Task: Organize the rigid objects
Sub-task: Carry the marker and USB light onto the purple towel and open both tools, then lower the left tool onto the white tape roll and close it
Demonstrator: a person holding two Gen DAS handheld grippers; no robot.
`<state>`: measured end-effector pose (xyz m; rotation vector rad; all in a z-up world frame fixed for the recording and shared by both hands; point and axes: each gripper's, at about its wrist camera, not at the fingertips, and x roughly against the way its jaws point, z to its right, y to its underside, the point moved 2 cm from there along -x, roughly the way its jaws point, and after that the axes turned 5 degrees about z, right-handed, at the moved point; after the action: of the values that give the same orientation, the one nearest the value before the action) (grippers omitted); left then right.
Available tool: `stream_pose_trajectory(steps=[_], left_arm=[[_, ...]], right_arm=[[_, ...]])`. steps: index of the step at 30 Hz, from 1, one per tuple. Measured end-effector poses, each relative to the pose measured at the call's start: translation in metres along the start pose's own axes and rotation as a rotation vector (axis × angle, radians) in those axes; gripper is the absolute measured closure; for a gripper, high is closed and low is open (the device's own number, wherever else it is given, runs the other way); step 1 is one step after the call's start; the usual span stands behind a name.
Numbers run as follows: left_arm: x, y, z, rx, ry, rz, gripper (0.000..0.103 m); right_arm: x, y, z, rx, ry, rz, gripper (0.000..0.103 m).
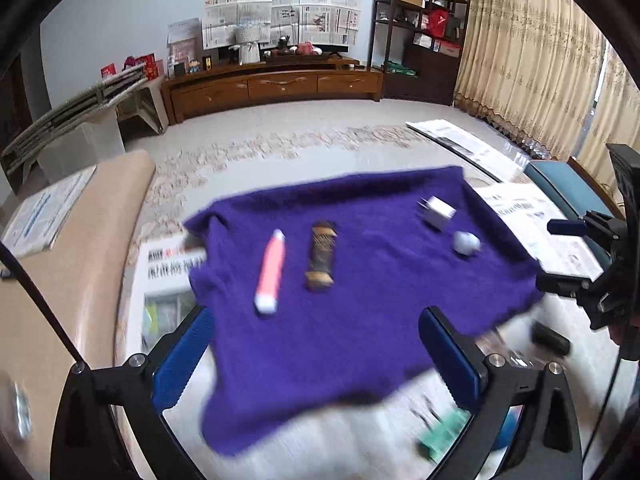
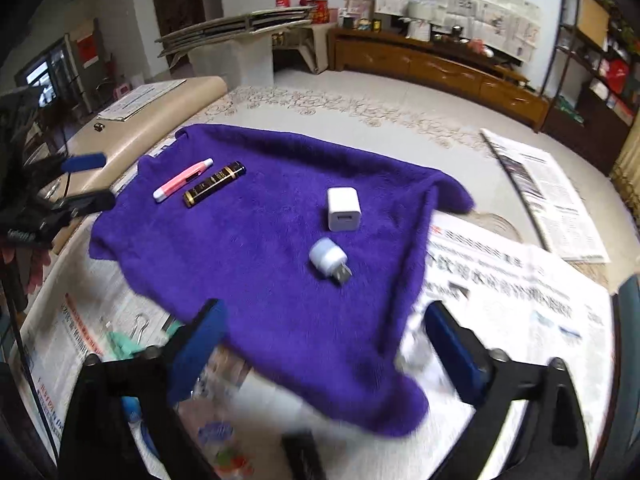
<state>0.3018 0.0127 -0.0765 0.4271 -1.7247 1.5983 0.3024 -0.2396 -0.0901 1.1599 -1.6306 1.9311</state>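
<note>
purple fuzzy cloth [image 2: 256, 264] holds a pink pen [image 2: 183, 179], dark gold-lettered tube [image 2: 214, 184], white cube charger [image 2: 343, 209]; both grippers' fingers apart, empty.

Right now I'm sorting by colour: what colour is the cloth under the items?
Purple cloth, clearest in the right wrist view.

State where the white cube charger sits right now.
In the right wrist view, the white cube charger lies right of centre on the purple towel, just beyond the round plug light.
</note>
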Motion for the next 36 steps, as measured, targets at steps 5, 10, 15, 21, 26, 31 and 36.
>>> stream_pose_trajectory(steps=[5,10,15,21,26,31,36], left_arm=[[0.027,0.034,0.020,0.062,0.036,-0.016,0.000],[0.033,0.080,0.034,0.143,0.001,-0.093,0.000],[0.032,0.106,0.039,0.238,-0.044,-0.111,0.000],[0.021,0.123,0.055,0.244,-0.099,-0.138,0.000],[0.017,0.127,0.068,0.222,-0.154,-0.133,0.009],[0.020,0.130,0.071,0.176,-0.192,-0.109,0.023],[0.016,0.124,0.071,0.154,-0.143,-0.093,0.023]], right_arm=[[0.031,0.029,0.008,-0.121,0.020,-0.002,0.000],[0.058,0.067,0.016,-0.233,0.039,0.022,0.000],[0.060,0.087,0.022,-0.305,0.018,0.031,0.000],[0.064,0.093,0.019,-0.293,-0.007,0.025,0.000],[0.066,0.094,0.011,-0.259,-0.026,0.016,0.000],[0.066,0.099,0.009,-0.243,-0.025,-0.004,0.000],[0.065,0.100,0.007,-0.233,-0.024,-0.008,0.000]])
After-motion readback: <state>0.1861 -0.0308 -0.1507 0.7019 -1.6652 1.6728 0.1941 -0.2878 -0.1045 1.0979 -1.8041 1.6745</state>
